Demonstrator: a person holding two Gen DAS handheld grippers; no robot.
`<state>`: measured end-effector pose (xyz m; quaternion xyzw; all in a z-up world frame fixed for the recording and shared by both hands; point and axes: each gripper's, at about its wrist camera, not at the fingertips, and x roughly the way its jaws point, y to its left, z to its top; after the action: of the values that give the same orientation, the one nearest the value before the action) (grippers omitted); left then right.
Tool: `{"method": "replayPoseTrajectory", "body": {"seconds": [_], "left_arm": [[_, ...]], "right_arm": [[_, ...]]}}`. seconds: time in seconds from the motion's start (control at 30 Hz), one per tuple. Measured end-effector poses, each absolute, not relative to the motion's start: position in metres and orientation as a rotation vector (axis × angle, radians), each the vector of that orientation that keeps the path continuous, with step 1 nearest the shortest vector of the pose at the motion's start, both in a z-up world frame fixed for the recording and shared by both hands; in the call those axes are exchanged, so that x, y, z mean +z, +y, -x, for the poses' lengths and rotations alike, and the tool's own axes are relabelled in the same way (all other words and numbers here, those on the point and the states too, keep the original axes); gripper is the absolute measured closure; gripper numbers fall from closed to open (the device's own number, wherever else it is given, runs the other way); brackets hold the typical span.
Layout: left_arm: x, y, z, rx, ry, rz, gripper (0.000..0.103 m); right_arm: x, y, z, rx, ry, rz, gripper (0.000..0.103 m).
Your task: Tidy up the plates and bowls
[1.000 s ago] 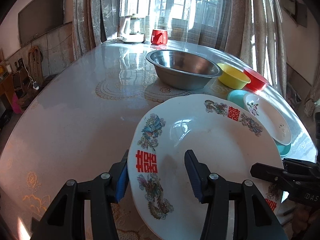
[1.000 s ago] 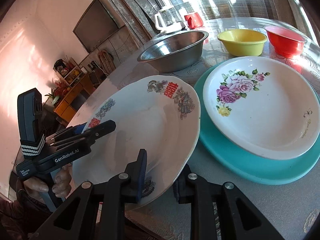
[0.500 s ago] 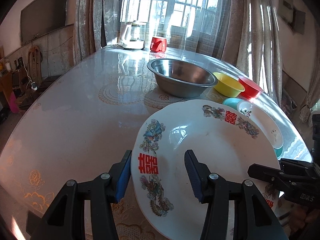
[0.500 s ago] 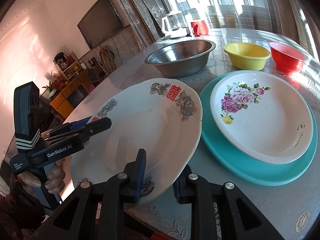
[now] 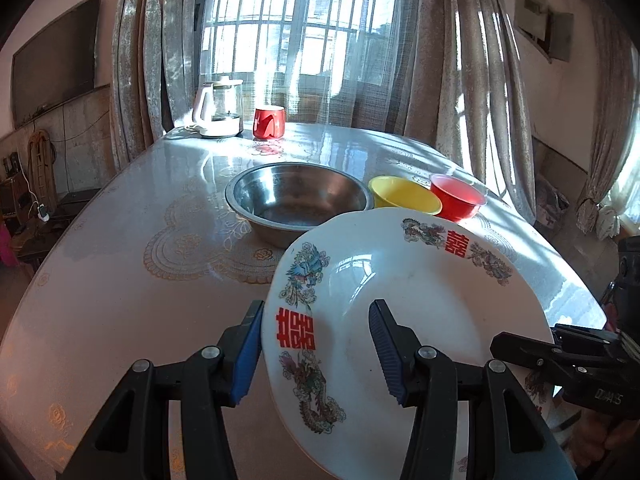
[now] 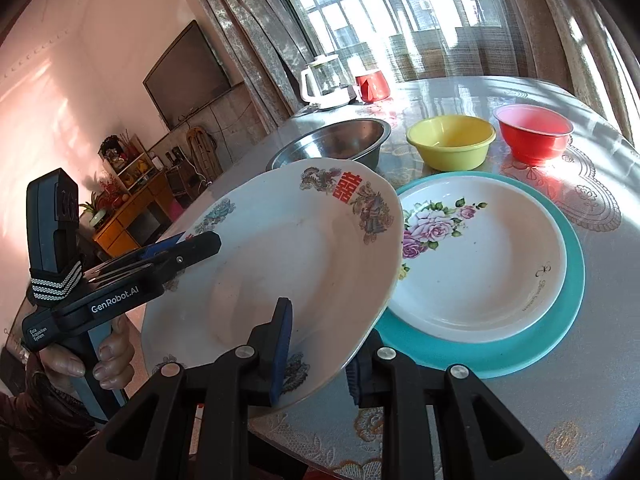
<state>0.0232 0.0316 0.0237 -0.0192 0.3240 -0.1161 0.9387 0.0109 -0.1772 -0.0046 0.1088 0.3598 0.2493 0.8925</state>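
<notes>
The dragon-patterned plate (image 6: 280,264) is held tilted above the desk (image 5: 120,280), filling the lower right of the left wrist view. The left gripper (image 5: 316,354) grasps one rim in its jaws, and the right gripper (image 6: 318,354) is clenched on the opposite rim. Right of it in the right wrist view, a rose plate (image 6: 480,256) sits on a teal plate (image 6: 568,304).

table (image 5: 120,300) — steel basin (image 5: 298,200), yellow bowl (image 5: 404,194), red bowl (image 5: 458,200), kettle (image 5: 218,108), mug (image 5: 269,122), teal plate (image 6: 480,344).
</notes>
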Motion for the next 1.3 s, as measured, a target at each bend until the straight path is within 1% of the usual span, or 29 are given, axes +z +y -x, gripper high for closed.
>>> {"method": "replayPoseTrajectory", "body": {"seconds": [0.27,0.53,0.83,1.2,1.3], "left_arm": [[0.031,-0.026,-0.060,-0.346,0.685,0.016,0.050],[0.013,-0.064,-0.092,-0.385,0.769,0.026,0.050],[-0.003,-0.077,-0.101,-0.379,0.805,0.002,0.052],[-0.001,-0.076,-0.098,-0.351,0.779,-0.004,0.051],[-0.002,-0.076,-0.096,-0.346,0.789,-0.014,0.049]], "right_arm": [[0.008,-0.229,-0.017,0.368,0.704,-0.245,0.079],[0.001,-0.265,-0.042,0.256,0.722,-0.257,0.079],[-0.016,-0.270,-0.056,0.171,0.741,-0.200,0.078],[-0.026,-0.267,-0.060,0.160,0.745,-0.203,0.075],[-0.027,-0.267,-0.059,0.159,0.745,-0.215,0.074]]}}
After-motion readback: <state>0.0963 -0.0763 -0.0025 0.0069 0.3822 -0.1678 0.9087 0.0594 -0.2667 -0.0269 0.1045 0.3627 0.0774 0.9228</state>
